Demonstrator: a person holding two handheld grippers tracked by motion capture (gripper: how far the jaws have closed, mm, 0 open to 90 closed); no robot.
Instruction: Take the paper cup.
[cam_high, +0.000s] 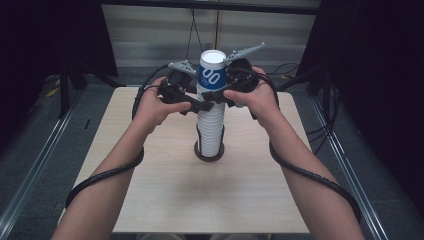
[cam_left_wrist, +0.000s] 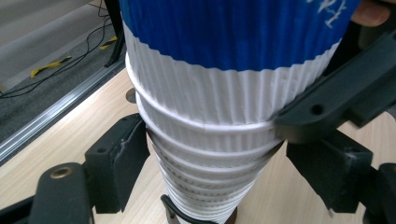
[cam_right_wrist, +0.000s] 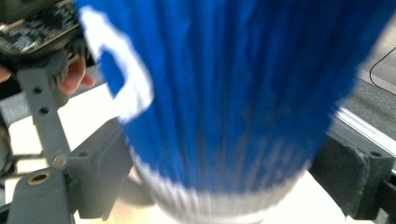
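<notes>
High view shows the left gripper (cam_high: 202, 106) clamped on the stack of cups (cam_high: 210, 131) mid-counter (cam_high: 165, 200), steadying it, while the right gripper (cam_high: 212, 95) fingers pinch the blue top cup (cam_high: 212, 72) to lift it free.

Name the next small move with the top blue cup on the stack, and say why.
Probably lift the top blue cup straight up with the right claw, whose jaws flank its blue band, while the left claw steadies the white stack just beneath it; the cup sits nested on the stack.
</notes>
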